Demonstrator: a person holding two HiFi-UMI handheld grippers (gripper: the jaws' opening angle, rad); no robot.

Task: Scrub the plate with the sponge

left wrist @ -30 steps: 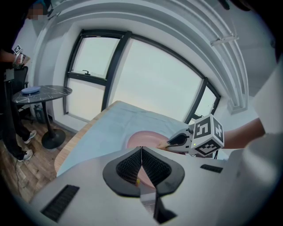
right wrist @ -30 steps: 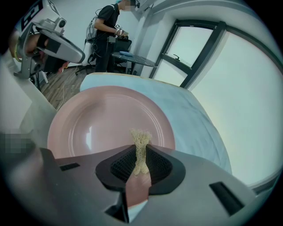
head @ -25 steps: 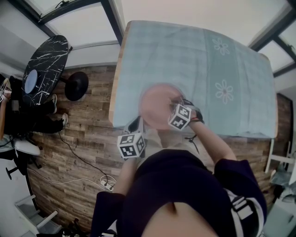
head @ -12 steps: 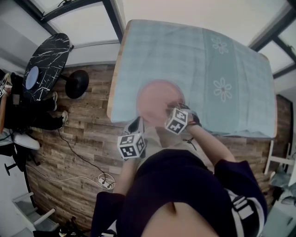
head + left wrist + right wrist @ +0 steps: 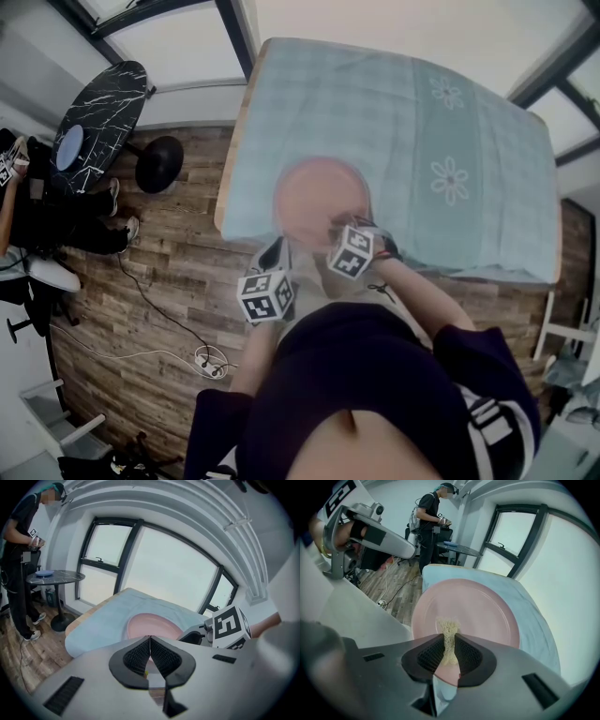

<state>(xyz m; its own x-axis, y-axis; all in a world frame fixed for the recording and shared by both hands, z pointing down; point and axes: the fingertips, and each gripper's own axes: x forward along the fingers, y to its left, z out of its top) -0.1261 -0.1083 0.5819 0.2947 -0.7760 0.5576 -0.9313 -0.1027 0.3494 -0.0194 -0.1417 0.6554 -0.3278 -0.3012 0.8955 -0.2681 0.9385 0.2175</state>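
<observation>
A pink plate [image 5: 314,192] is at the near left edge of the table [image 5: 450,103], which has a light blue cloth. My left gripper [image 5: 278,248] is at the plate's near rim. In the left gripper view its jaws [image 5: 149,639] are closed together with the plate [image 5: 154,624] right behind them, apparently pinching the rim. My right gripper [image 5: 336,227] is over the plate's near right part. It is shut on a yellowish mesh sponge [image 5: 449,637], whose tip rests against the plate's face [image 5: 478,606].
A round black marble side table [image 5: 94,122] stands left of the table on the wooden floor, and a person [image 5: 429,522] stands by it. Cables [image 5: 202,356] lie on the floor at the near left. Large windows [image 5: 164,573] run behind the table.
The right gripper with the sponge has slid a little left and nearer across the plate. The left gripper has stayed in place at the rim.
</observation>
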